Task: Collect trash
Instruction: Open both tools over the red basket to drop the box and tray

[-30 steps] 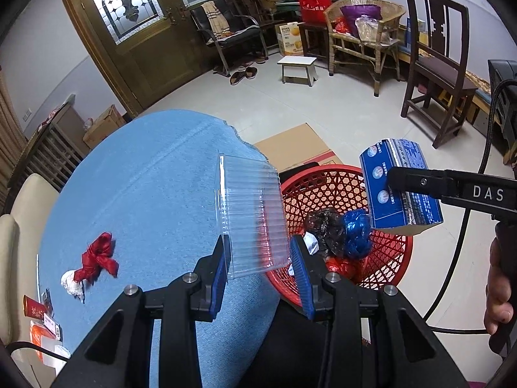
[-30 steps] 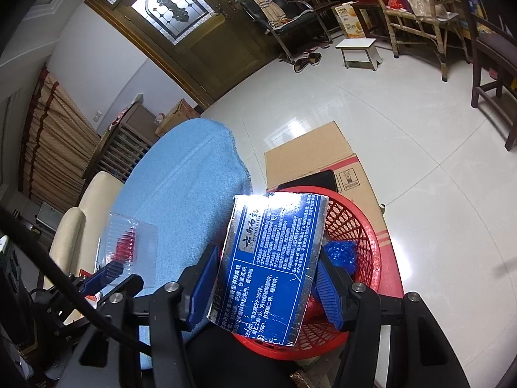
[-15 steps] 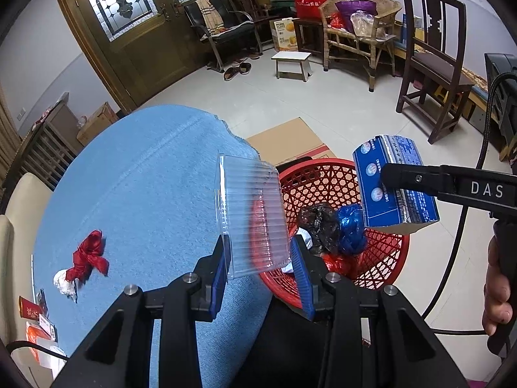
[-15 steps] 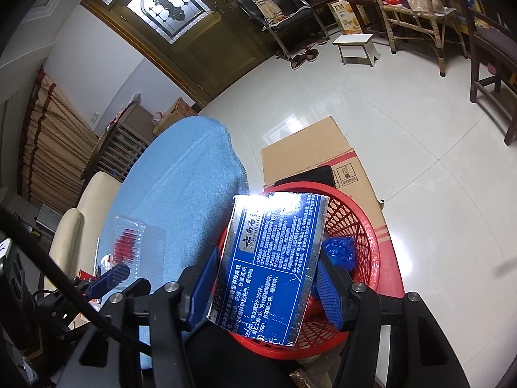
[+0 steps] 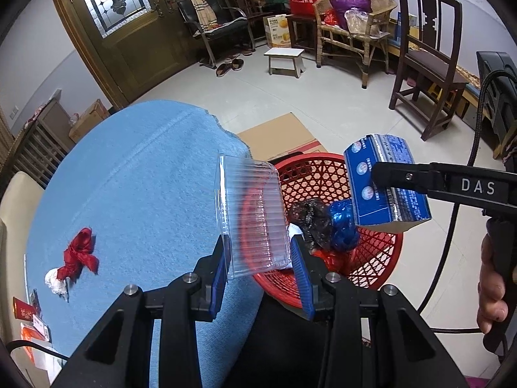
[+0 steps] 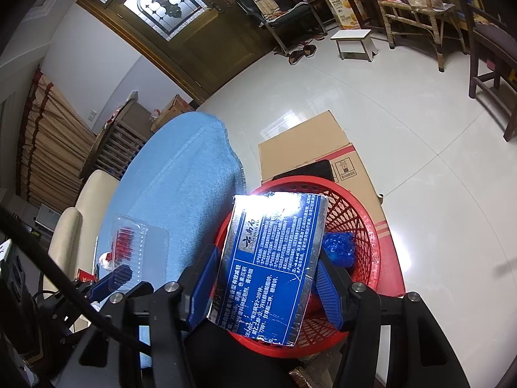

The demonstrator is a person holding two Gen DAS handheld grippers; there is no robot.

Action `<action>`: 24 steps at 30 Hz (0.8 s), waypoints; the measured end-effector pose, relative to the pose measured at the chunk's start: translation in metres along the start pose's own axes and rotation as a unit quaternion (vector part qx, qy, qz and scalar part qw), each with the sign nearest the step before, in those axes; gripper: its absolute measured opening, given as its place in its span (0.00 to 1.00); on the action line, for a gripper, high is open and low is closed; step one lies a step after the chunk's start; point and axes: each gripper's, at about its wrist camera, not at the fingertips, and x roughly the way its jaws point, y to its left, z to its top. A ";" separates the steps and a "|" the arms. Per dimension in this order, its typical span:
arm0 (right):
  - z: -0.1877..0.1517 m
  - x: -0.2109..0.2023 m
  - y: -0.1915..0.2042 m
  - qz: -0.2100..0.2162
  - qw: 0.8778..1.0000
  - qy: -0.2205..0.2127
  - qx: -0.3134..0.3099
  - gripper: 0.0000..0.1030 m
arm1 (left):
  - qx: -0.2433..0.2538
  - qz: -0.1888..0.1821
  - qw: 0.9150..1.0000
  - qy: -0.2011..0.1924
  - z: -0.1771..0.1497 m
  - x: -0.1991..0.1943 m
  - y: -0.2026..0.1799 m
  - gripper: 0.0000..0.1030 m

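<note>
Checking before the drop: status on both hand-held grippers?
Left hand-held gripper shut on clear tray. Right hand-held gripper shut on blue box, over red basket. Nothing blocking.

"DAS" is read in white letters on the black arm of the right gripper [image 5: 400,174]. Chinese print is seen on the blue box [image 6: 274,262] clamped between its pads; mostly illegible.

What I can't make out from my tongs

My blue carton [image 6: 274,258] hides most of the red basket [image 6: 365,226]; its bottom stays unseen. The packets [image 5: 27,323] at the table's edge are cut off, their print unreadable. My hand [image 5: 492,287] is cropped.
</note>
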 end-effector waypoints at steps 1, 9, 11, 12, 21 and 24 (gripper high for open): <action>0.000 0.000 0.000 0.000 1.000 0.000 0.000 0.60 | -0.002 -0.007 1.000 0.001 0.000 0.001 0.000 0.39; 0.000 0.007 -0.003 -0.004 1.000 0.014 0.010 0.60 | -0.008 -0.046 0.999 0.013 -0.002 0.008 0.000 0.39; 0.001 0.009 -0.005 -0.005 1.000 0.020 0.015 0.61 | -0.006 -0.053 0.998 0.014 -0.002 0.008 -0.002 0.39; 0.001 0.010 -0.007 -0.004 1.000 0.024 0.018 0.61 | -0.004 -0.053 0.998 0.014 -0.001 0.008 -0.003 0.39; 0.000 0.012 -0.009 -0.003 0.999 0.029 0.021 0.62 | 0.009 -0.043 0.999 0.004 0.000 0.005 -0.009 0.42; -0.001 0.013 -0.009 -0.004 0.999 0.030 0.021 0.62 | 0.009 -0.040 0.999 0.002 0.000 0.004 -0.008 0.42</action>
